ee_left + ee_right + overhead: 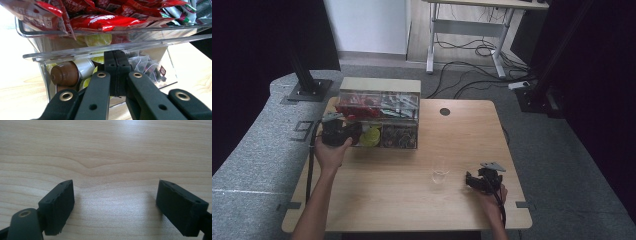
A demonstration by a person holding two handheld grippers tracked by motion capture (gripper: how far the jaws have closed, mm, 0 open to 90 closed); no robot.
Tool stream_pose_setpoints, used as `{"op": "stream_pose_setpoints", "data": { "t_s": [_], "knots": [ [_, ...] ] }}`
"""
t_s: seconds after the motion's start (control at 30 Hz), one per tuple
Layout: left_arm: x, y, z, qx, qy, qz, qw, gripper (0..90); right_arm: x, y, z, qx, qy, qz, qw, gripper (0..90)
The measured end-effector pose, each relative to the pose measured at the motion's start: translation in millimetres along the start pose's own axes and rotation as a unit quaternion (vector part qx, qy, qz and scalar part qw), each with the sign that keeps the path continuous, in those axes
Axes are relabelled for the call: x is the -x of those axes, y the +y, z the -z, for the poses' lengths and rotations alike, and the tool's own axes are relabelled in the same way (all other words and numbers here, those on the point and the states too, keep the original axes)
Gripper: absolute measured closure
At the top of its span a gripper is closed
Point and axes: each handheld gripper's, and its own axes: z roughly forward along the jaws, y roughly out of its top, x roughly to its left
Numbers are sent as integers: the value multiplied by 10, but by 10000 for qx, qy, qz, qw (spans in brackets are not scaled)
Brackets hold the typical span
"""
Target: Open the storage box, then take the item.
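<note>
Resting wide-jawed on bare table [105, 150], right gripper [115, 207]; left gripper [116, 65] pinched at organizer [100, 50] edge

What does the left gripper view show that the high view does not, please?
The left gripper view alone shows that the left gripper is shut, a brown capsule in the organiser's lower left compartment, and stringed tea bags beside it. The high view alone shows the glass on the table, the right gripper near it, and both forearms. Both show the clear organiser, its red packets on top and the yellow capsules below.
</note>
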Motion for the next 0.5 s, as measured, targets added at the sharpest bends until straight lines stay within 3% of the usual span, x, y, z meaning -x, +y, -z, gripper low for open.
{"op": "stream_pose_setpoints", "data": {
  "t_s": [0.1,0.3,0.4,0.5],
  "knots": [
    [1,-1,-1,-3,6,-5,10000,900,9,-5,14,65,-51,-86,9999,232],
    [7,-8,-6,-18,24,-39,10000,900,33,-7,69,132,86,-128,9998,254],
    [3,-5,-8,-16,11,-41,10000,900,-28,85,253,505,229,-128,9984,277],
    [2,-12,-24,-34,8,-57,10000,900,-143,224,459,722,531,-56,9960,278]
  ]
}}
